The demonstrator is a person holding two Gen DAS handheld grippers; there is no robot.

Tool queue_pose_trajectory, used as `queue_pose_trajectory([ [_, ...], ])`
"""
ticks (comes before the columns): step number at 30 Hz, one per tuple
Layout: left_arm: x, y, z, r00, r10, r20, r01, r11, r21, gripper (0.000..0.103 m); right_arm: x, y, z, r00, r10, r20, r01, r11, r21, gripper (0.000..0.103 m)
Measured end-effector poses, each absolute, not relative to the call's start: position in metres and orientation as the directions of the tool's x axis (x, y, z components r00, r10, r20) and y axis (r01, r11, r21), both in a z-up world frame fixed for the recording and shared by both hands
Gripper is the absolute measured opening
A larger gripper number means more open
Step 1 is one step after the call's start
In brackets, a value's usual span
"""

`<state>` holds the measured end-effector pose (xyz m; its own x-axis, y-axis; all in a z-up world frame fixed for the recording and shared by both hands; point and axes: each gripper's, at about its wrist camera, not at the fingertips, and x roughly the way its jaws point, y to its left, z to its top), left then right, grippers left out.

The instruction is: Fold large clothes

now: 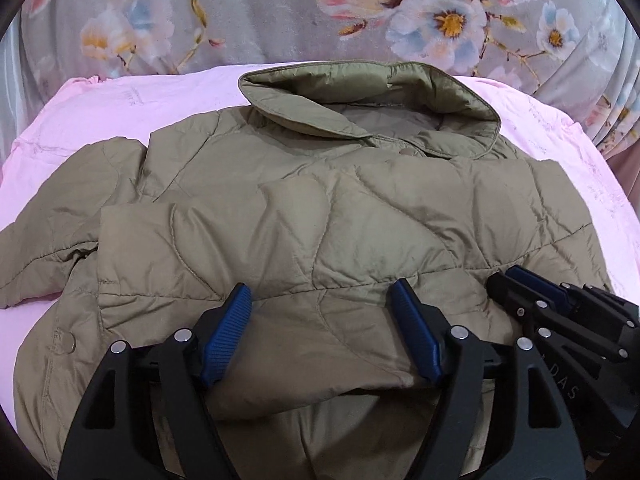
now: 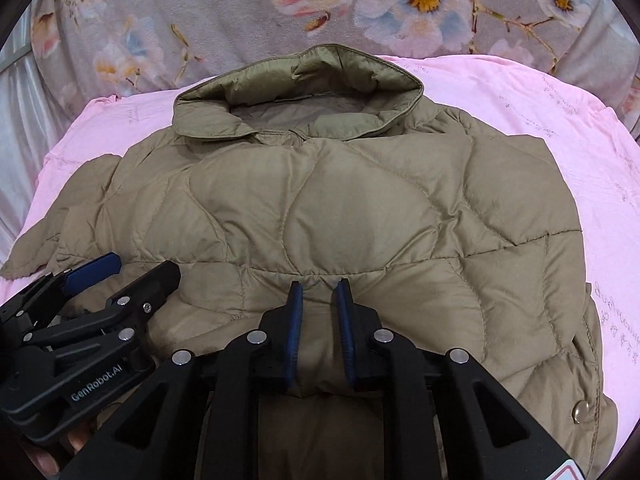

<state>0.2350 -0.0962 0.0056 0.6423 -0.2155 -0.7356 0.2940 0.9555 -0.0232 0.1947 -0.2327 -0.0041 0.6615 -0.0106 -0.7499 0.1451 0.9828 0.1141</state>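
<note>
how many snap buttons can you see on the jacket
3. One snap just below the collar, one on the left front edge, one on the right front edge. Folded fabric may hide others.

Both wrist views close above the same jacket (image 1: 320, 208), collarward.

looks like a home bedroom: work surface is a bed with a pink sheet (image 1: 120, 112), grey floral quilt (image 1: 280, 12) bunched up behind it, an olive quilted jacket (image 2: 340, 208) spread out on the sheet.
</note>
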Motion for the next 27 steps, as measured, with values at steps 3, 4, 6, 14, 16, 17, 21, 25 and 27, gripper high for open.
queue_pose_trajectory([
  [3,0.235,-0.098,0.004,0.645,-0.208,-0.735,0.290,0.957,-0.016,0.072,0.194,-0.232,-0.005,0.664,-0.020,-0.747,0.148,0.983,0.106,0.016],
  [4,0.234,-0.098,0.004,0.644,-0.210,-0.736,0.290,0.957,-0.018,0.073,0.194,-0.232,-0.005,0.664,-0.022,-0.747,0.149,0.983,0.103,0.016],
  [6,0.236,-0.097,0.003,0.642,-0.212,-0.737,0.291,0.957,-0.023,0.073,0.196,-0.231,-0.006,0.664,-0.026,-0.748,0.151,0.984,0.099,0.016],
  [14,0.233,-0.076,0.013,0.648,-0.310,-0.696,0.292,0.945,-0.148,0.078,0.196,-0.232,-0.006,0.661,-0.027,-0.750,0.149,0.984,0.096,0.016],
  [16,0.230,-0.043,0.027,0.662,-0.338,-0.670,0.242,0.941,-0.235,0.079,0.196,-0.232,-0.006,0.660,-0.030,-0.750,0.149,0.985,0.092,0.016],
  [17,0.229,-0.026,0.035,0.668,-0.344,-0.660,0.221,0.938,-0.265,0.079,0.196,-0.232,-0.006,0.660,-0.031,-0.750,0.150,0.985,0.090,0.016],
  [21,0.234,0.078,0.066,0.717,-0.264,-0.645,0.050,0.943,-0.330,0.089,0.195,-0.221,0.002,0.648,-0.117,-0.752,0.169,0.986,-0.007,0.021],
  [25,0.249,0.199,0.071,0.723,-0.093,-0.684,-0.194,0.924,-0.330,0.089,0.180,-0.194,0.022,0.673,-0.073,-0.736,0.116,0.993,0.007,0.022],
  [27,0.253,0.264,0.063,0.704,-0.024,-0.710,-0.326,0.878,-0.352,0.089,0.171,-0.178,0.030,0.690,-0.039,-0.722,0.074,0.997,0.017,0.022],
])
